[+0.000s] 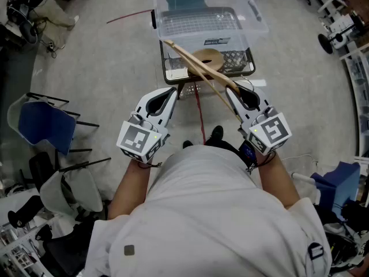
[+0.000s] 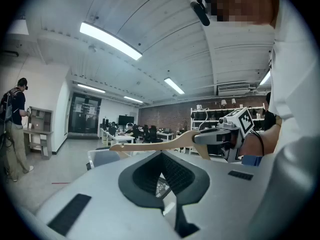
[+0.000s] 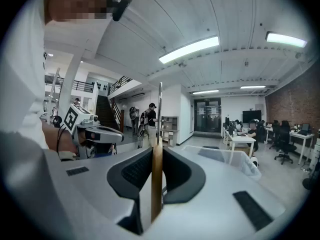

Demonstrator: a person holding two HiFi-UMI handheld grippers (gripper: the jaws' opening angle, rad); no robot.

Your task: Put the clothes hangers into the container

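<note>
A wooden clothes hanger point(image 1: 199, 68) is clamped in my right gripper point(image 1: 233, 88). It slants up and to the left, over the front of a wire tray point(image 1: 173, 71) and toward the clear plastic container point(image 1: 253, 16) behind it. In the right gripper view the hanger point(image 3: 157, 184) stands edge-on between the dark pads of the right gripper point(image 3: 157, 151). My left gripper point(image 1: 173, 90) hovers just left of the hanger with its jaw tips together and nothing held. The left gripper view looks over the left gripper point(image 2: 161, 154) at the hanger point(image 2: 150, 145) and the right gripper point(image 2: 220, 136).
The wire tray under the container holds a rounded wooden piece point(image 1: 207, 56). A red cable point(image 1: 199, 114) runs across the floor below it. A blue chair point(image 1: 46, 126) and a grey chair point(image 1: 69, 192) stand at the left. Wheeled equipment point(image 1: 337, 30) sits at the right.
</note>
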